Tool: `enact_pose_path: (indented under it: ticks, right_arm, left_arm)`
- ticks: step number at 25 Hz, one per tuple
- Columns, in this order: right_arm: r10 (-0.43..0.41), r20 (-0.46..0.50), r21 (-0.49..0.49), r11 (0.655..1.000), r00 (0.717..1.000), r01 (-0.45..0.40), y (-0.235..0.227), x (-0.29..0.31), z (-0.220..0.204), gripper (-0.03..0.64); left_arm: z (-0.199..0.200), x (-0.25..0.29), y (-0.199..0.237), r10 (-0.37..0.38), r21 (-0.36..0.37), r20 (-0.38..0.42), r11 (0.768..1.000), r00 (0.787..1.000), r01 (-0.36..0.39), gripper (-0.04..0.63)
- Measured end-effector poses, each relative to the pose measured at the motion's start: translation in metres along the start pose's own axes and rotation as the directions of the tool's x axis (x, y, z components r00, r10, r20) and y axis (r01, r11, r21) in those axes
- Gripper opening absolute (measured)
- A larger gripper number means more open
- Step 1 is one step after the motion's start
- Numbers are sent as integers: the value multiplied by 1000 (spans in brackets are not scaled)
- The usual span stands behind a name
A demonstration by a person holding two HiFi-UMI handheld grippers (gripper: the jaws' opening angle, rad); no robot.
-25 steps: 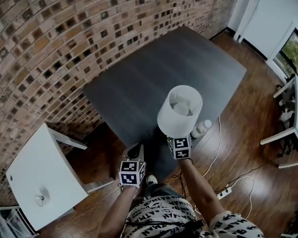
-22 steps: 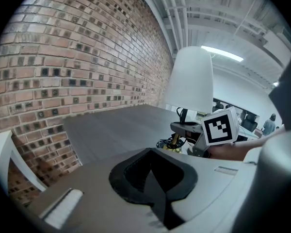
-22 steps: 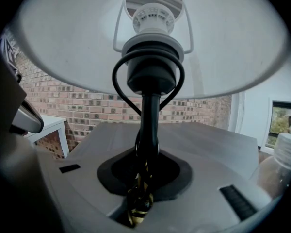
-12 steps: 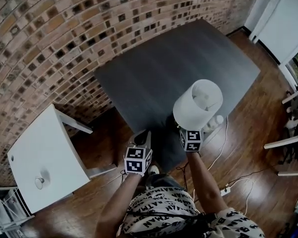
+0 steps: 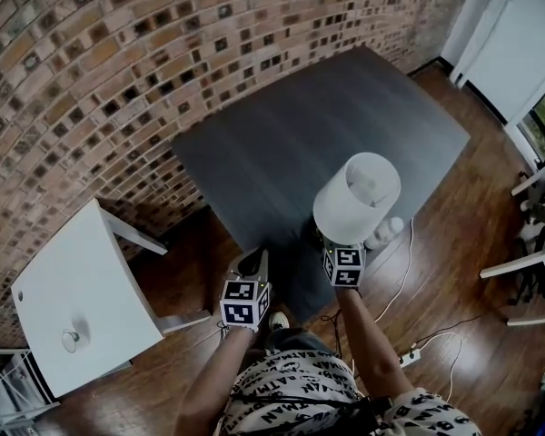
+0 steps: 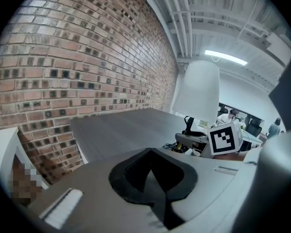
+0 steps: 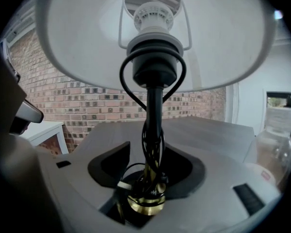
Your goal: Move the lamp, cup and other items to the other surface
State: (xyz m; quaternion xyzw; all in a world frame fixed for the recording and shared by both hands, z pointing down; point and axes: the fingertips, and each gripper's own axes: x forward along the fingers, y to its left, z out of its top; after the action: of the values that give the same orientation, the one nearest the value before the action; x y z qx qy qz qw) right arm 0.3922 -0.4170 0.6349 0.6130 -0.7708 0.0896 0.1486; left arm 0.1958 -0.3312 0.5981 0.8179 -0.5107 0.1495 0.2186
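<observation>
Both my forearms reach out ahead of my body, side by side, the right one stretched a bit further than the left.

My right gripper (image 5: 330,243) points forward and slightly down at the near edge of the dark grey table (image 5: 291,125), marker cube facing up. Its jaws have just been opening and now stand about half apart. The lamp (image 5: 356,198) stem runs up between them with a gap on each side, so the pads are not pressing on it. In the right gripper view the black stem, with cord looped round it, and the brass foot (image 7: 146,203) sit low between the jaws, the white shade overhead. The lamp is upright at the table's near edge. I can't tell whether the foot rests fully on the top.

My left gripper (image 5: 252,263) is held lower and nearer my body, tilted forward and down, just off the table's near corner and over the wood floor (image 5: 445,271). Its jaws are closed together with nothing between them. In the left gripper view it looks across the tabletop toward the lamp and the right gripper's cube.

A clear bottle (image 5: 384,232) is just beside the lamp on its right. The white side table (image 5: 82,271) is well apart to my left, by the brick wall (image 5: 91,71), with a small round thing (image 5: 70,340) on it. A cable (image 5: 401,280) trails across the floor.
</observation>
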Motion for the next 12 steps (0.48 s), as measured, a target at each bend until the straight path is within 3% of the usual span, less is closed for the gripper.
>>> enact_pose_path:
  ticks: [8,12]
  right_arm:
    - [-73,-52,75,994,996,77,3,-43,-1,256]
    - [-53,-33,88,995,998,56,25,-71,9,256]
  left_arm:
    - [4,-24,18,39,-47,46,998,998,-36,9]
    - [5,-44,26,48,-67,77,997,996,-43,9]
